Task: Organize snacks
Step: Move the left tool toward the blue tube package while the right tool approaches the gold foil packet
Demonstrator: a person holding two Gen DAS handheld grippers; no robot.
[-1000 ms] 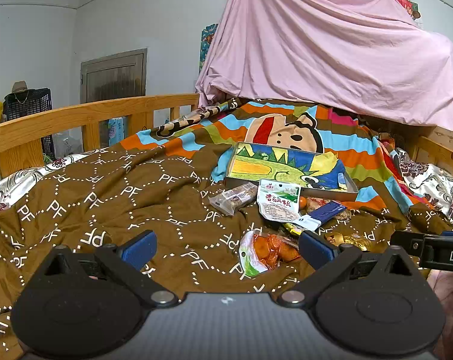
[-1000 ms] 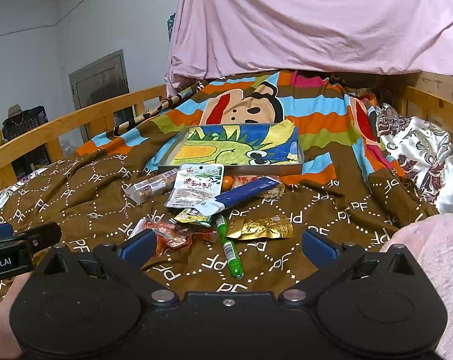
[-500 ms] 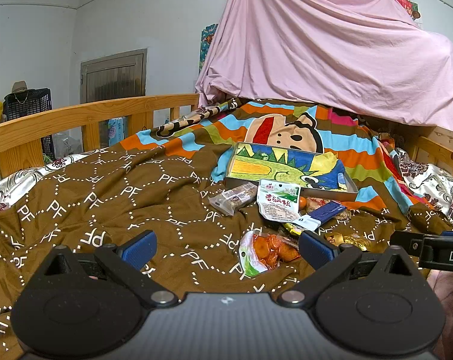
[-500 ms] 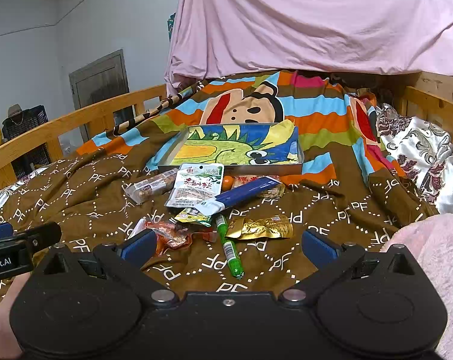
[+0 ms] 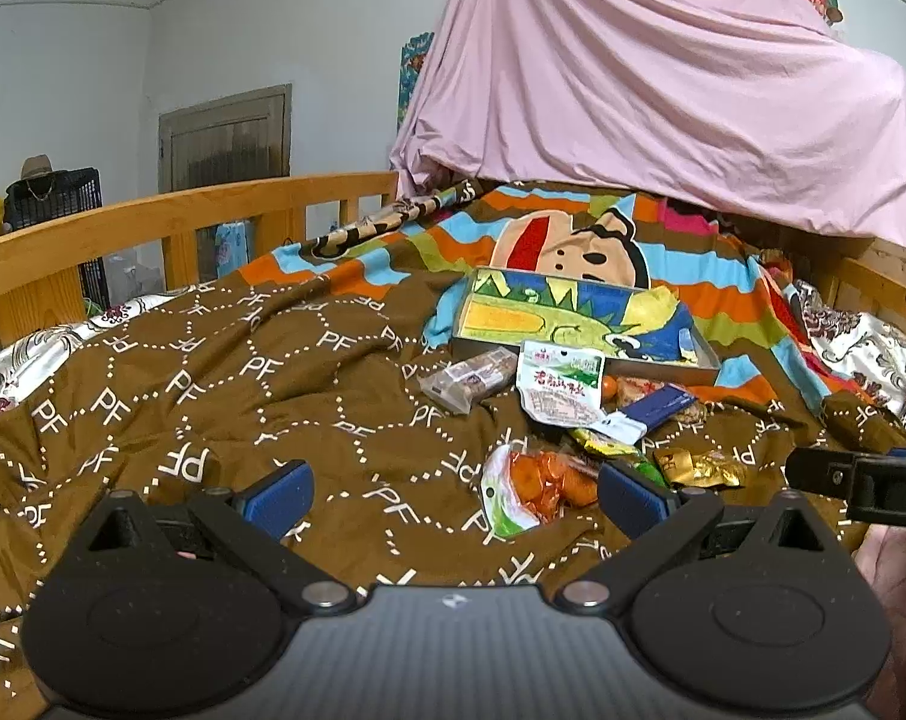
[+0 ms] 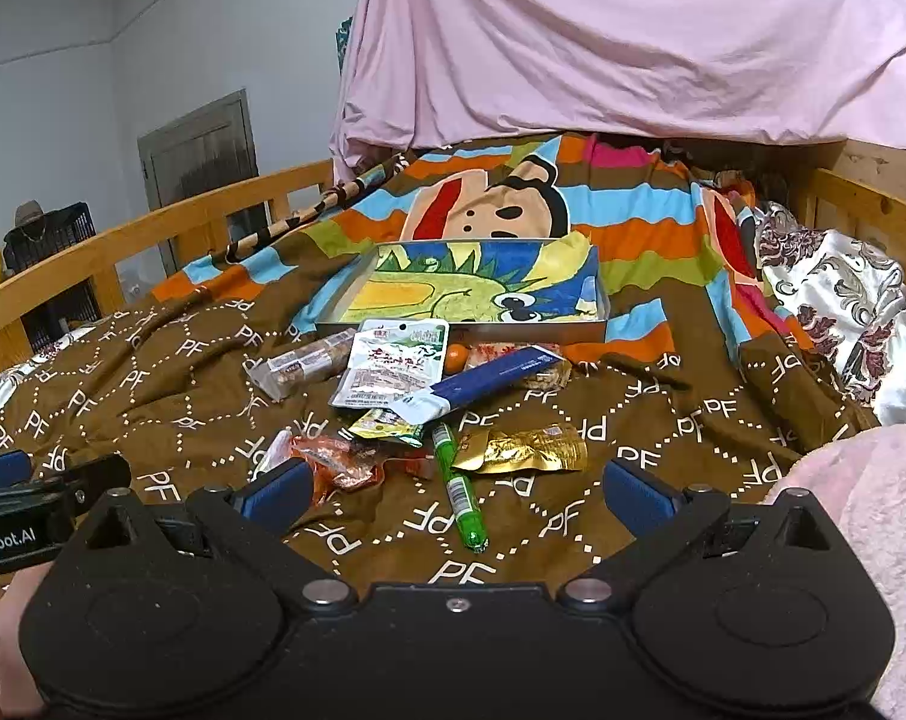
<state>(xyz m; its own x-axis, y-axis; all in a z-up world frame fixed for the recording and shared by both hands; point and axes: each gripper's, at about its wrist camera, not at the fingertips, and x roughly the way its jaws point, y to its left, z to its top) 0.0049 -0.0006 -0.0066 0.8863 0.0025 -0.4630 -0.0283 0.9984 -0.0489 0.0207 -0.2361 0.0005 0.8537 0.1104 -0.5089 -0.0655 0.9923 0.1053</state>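
Observation:
A pile of snacks lies on the brown blanket in front of a shallow cartoon-printed tray (image 6: 597, 306) (image 5: 708, 363). In it are a white-green pouch (image 6: 396, 363) (image 5: 561, 381), a blue-white bar (image 6: 489, 381) (image 5: 651, 411), a clear-wrapped bar (image 6: 303, 366) (image 5: 468, 381), a gold packet (image 6: 522, 450) (image 5: 702, 468), a green stick (image 6: 459, 486) and an orange snack bag (image 5: 531, 489) (image 6: 339, 465). My left gripper (image 5: 456, 495) is open and empty, just short of the orange bag. My right gripper (image 6: 453, 495) is open and empty, with the green stick lying between its fingers' line.
A wooden bed rail (image 5: 153, 222) (image 6: 153, 234) runs along the left. A pink sheet (image 5: 663, 90) hangs over the far end. A striped cartoon blanket (image 6: 633, 222) lies behind the tray, and a floral quilt (image 6: 843, 300) at the right. A pink sleeve (image 6: 873, 510) sits beside the right gripper.

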